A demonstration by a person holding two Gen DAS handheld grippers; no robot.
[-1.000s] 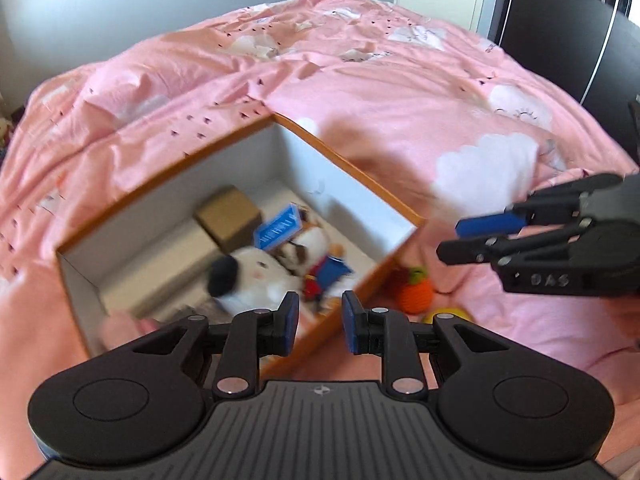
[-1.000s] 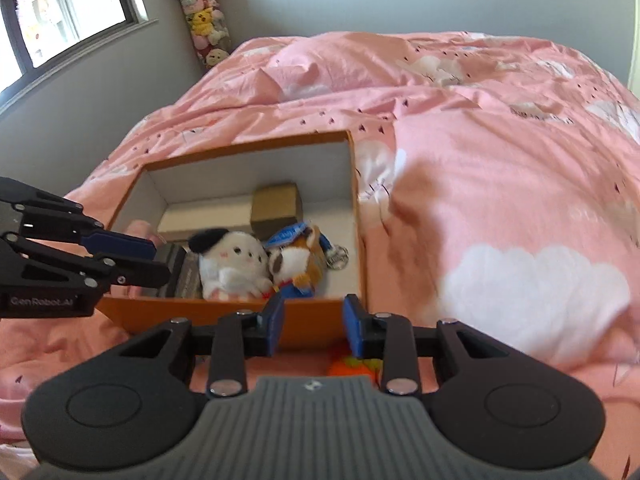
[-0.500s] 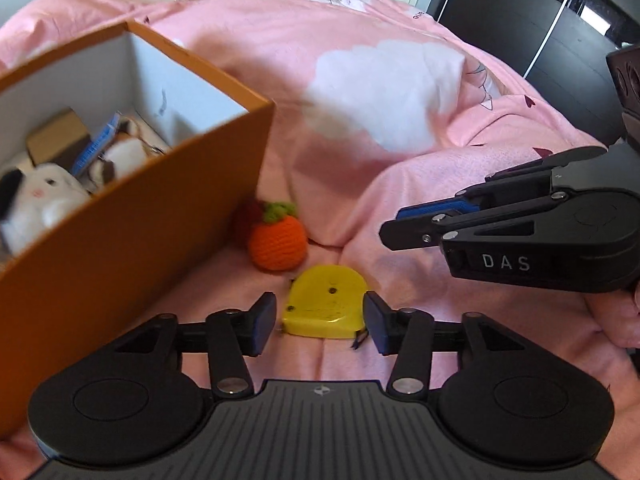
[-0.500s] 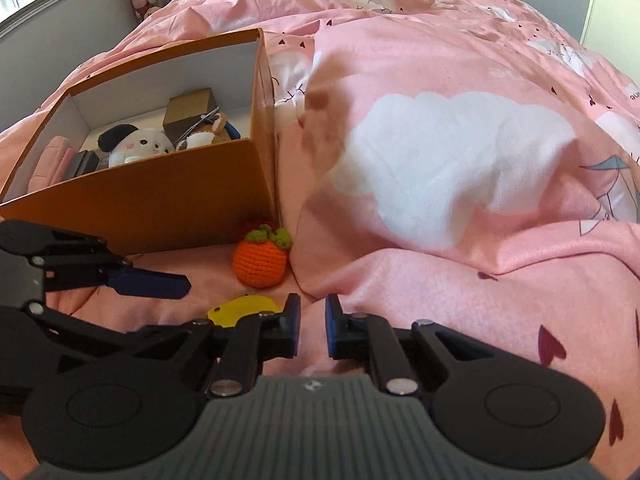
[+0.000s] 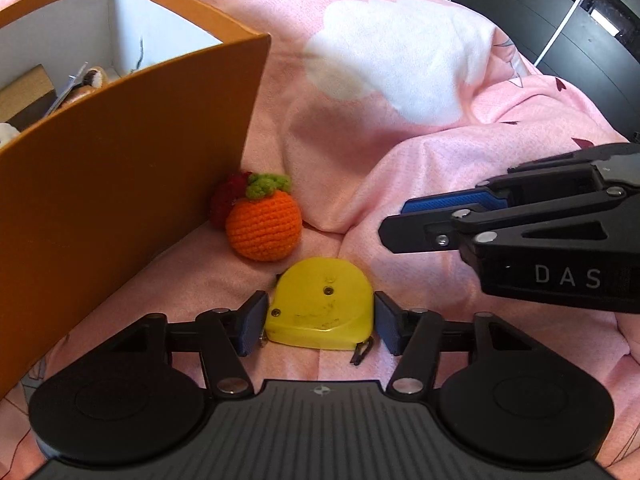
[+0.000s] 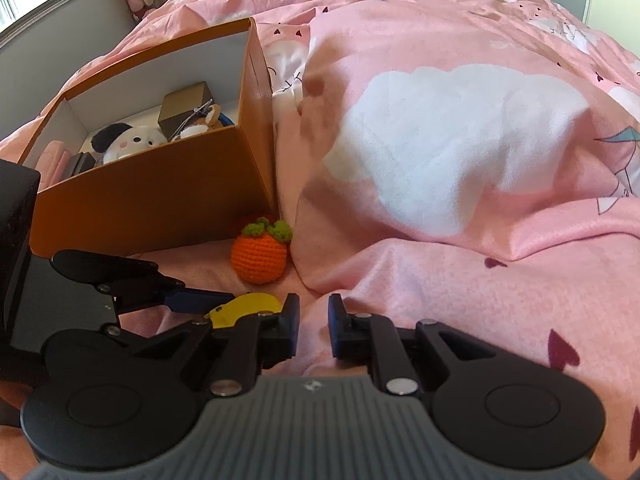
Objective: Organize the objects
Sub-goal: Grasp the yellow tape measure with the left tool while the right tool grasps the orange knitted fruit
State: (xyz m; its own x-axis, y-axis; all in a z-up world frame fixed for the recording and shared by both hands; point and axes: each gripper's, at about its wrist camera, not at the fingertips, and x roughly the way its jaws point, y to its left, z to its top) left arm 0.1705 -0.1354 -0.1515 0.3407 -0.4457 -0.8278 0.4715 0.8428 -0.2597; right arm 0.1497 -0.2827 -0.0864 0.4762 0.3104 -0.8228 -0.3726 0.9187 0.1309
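Objects to organize: we read the task as getting loose items into the orange box (image 5: 120, 184); two lie outside it on the duvet, a crocheted orange (image 5: 263, 226) and a yellow tape measure (image 5: 320, 312).
Bed: we see a pink duvet (image 6: 460, 152) with white cloud prints, rumpled into a fold just beside the loose items, so they sit in a soft hollow.
Room: grey walls, a window at the upper left of the right wrist view, dark wardrobe doors at the upper right of the left wrist view.
Orange box: open-topped and white inside, already holding a panda plush (image 6: 128, 144), a small brown carton (image 6: 186, 106) and other bits; we judge it the collecting place.
Right gripper (image 6: 314, 328): its jaws are narrow and opening slightly, nothing between them; it hovers over bare duvet, probably waiting.
Left gripper (image 5: 318, 320): its jaws are opening, set either side of the tape measure, pads close to its flanks but not yet pressing, as far as we can tell.
Crocheted orange: rests against the box's near corner, just beyond the tape measure.
Tape measure: lies flat, the nearest item, so we judge it the next pick.
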